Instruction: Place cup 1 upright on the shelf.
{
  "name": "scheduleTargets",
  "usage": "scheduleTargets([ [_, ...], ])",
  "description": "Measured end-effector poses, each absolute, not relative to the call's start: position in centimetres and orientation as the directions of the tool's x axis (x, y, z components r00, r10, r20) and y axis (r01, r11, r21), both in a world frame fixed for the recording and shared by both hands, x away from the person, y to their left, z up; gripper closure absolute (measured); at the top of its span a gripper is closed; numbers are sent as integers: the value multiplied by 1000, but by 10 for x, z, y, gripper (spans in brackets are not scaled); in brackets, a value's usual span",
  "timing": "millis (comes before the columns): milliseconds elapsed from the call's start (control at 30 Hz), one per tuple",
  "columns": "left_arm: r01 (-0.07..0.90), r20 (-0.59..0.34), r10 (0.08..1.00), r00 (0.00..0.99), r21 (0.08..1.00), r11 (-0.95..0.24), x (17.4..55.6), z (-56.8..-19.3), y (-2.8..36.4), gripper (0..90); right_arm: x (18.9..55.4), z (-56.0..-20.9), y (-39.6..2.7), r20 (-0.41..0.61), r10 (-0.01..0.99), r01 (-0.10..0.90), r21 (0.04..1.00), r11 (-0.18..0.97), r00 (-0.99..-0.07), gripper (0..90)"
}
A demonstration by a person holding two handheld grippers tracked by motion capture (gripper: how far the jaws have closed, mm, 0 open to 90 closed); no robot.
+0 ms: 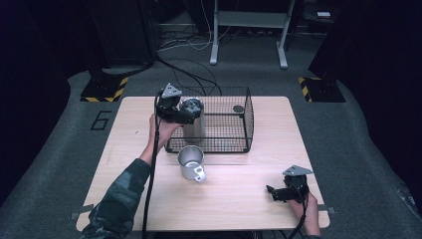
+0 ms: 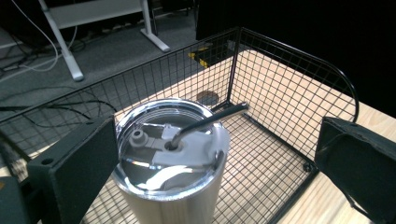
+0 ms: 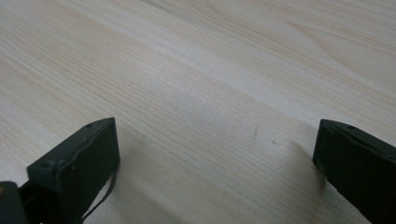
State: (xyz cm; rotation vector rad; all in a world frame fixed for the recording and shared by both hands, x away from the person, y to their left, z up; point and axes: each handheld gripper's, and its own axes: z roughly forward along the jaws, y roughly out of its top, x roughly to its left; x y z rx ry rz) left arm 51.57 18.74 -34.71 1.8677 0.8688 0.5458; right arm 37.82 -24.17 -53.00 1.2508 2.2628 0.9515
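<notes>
A steel tumbler (image 1: 193,121) with a clear lid and a bent metal straw (image 2: 210,119) stands upright at the left end of a black wire basket (image 1: 247,119). My left gripper (image 1: 185,116) is at the tumbler's top, open. In the left gripper view the tumbler (image 2: 170,191) sits close against the left jaw, and the right jaw stands well apart from it. A steel mug (image 1: 191,162) with a handle stands on the table in front of the basket. My right gripper (image 1: 272,192) rests low near the table's front right, open (image 3: 215,154), with bare wood between its jaws.
A small dark round thing (image 2: 208,98) lies in the basket's far corner (image 1: 239,108). The basket's mesh walls (image 2: 280,93) rise around the tumbler. The wooden table (image 1: 249,199) has free room in front and at the right. Beyond it are cables and desk legs.
</notes>
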Motion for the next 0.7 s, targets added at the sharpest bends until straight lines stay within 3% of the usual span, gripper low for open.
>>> scheduleTargets([
  [700,358,34,764,644,870,-340,462,-371,250,0,379,-530,-241,-8,844,584,719,378,-536,0],
])
